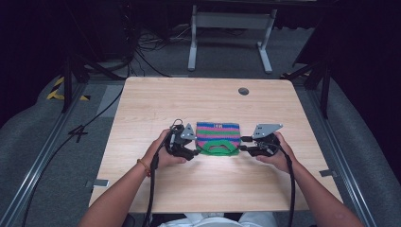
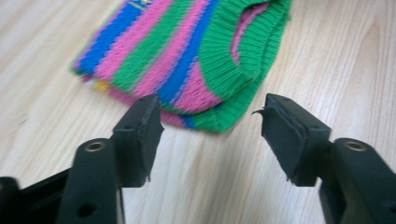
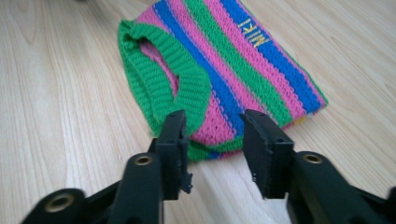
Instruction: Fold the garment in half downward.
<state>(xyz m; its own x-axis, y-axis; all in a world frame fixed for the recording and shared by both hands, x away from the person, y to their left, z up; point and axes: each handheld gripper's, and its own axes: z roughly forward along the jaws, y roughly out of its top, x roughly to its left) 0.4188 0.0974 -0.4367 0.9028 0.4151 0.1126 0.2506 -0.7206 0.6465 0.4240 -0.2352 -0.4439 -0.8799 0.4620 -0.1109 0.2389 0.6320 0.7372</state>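
A small knitted garment (image 1: 218, 138) with pink, blue and green stripes and a green ribbed trim lies folded flat at the middle of the wooden table (image 1: 198, 99). It carries yellow letters (image 3: 254, 35). My left gripper (image 1: 195, 152) is at its left near corner, and in the left gripper view this gripper (image 2: 210, 114) stands wide open just short of the garment (image 2: 187, 51). My right gripper (image 1: 242, 144) is at its right edge. In the right gripper view that gripper (image 3: 214, 128) is open, its jaws on either side of the corner of the garment (image 3: 219, 70).
A round grommet hole (image 1: 243, 91) sits at the table's far right. Bare wood surrounds the garment. Beyond the far edge stand a white metal frame (image 1: 231, 21) and cables (image 1: 142, 52) on the grey floor.
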